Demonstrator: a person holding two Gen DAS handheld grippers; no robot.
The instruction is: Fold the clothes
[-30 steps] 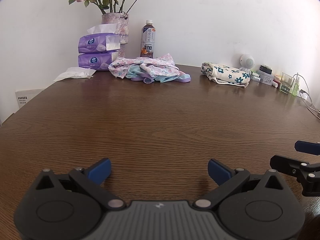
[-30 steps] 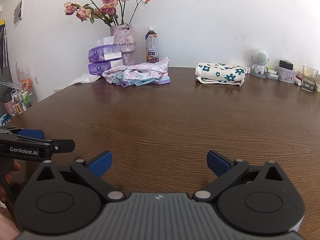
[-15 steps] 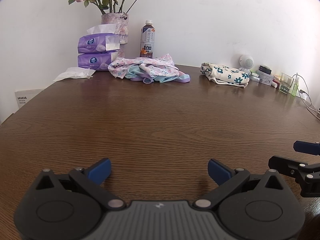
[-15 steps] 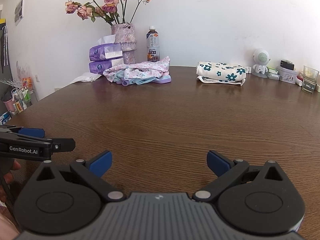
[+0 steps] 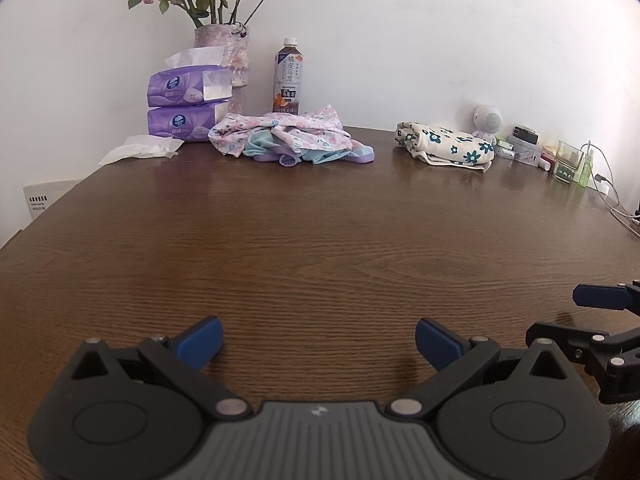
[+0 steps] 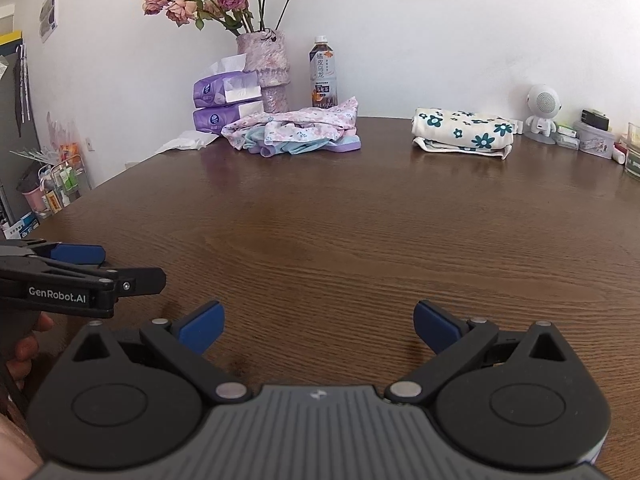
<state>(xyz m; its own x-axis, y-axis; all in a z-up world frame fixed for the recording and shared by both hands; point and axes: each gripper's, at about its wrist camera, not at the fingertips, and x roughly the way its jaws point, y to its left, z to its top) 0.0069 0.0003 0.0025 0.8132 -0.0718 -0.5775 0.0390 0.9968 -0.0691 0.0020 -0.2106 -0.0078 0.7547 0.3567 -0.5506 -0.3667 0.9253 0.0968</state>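
Crumpled pink floral clothes (image 5: 288, 136) heaped beside a bottle (image 5: 289, 76) on the table (image 5: 320, 240); left gripper (image 5: 319, 340) and right gripper (image 6: 319, 322) low, level, jaws open, empty.

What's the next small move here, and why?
Probably reach both grippers forward toward the crumpled pink floral pile at the table's far edge. The left gripper and right gripper are open and empty over bare wood, and the cream flowered garment already looks folded.
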